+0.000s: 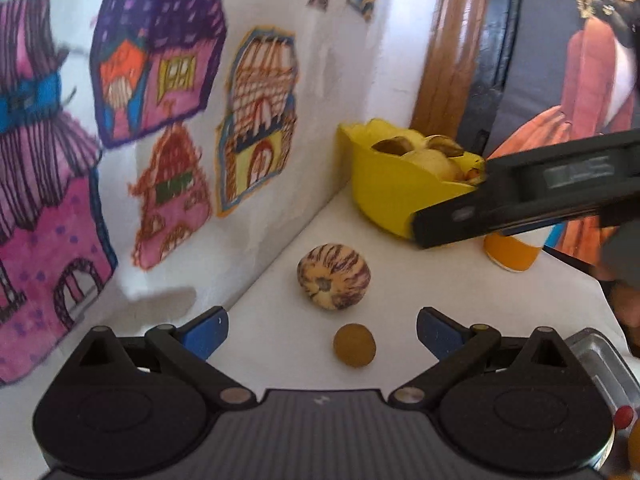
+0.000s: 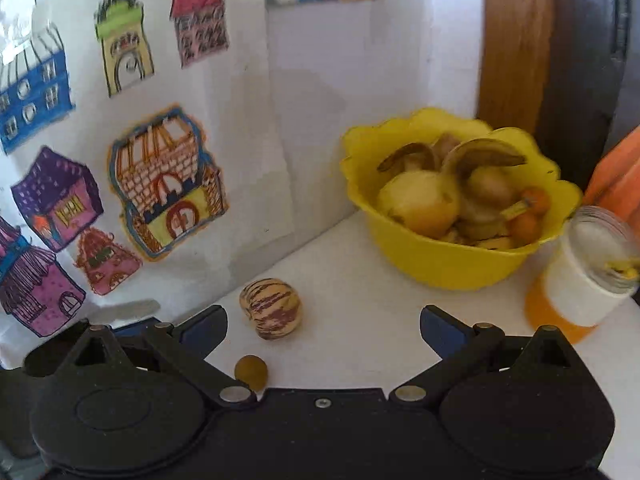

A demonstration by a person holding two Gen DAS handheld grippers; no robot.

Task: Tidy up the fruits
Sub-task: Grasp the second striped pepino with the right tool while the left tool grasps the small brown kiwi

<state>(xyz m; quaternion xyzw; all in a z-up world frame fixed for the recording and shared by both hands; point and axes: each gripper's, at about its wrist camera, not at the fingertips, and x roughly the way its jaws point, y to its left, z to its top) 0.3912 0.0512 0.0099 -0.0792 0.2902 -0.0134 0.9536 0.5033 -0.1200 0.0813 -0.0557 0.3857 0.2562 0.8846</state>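
Clearly both grippers, left gripper [image 1: 322, 330] and right gripper [image 2: 324, 330], are spread and empty. A striped fruit [image 1: 333, 276] and small brown fruit [image 1: 354, 345] lie along the bench's wall edge, awaiting the yellow bowl [image 2: 436, 260] in the far corner.

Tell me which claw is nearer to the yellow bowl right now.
Right. The right claw reaches up beside the yellow bowl, apparently at its rim. The left claw hangs back, open, over the small brown fruit.
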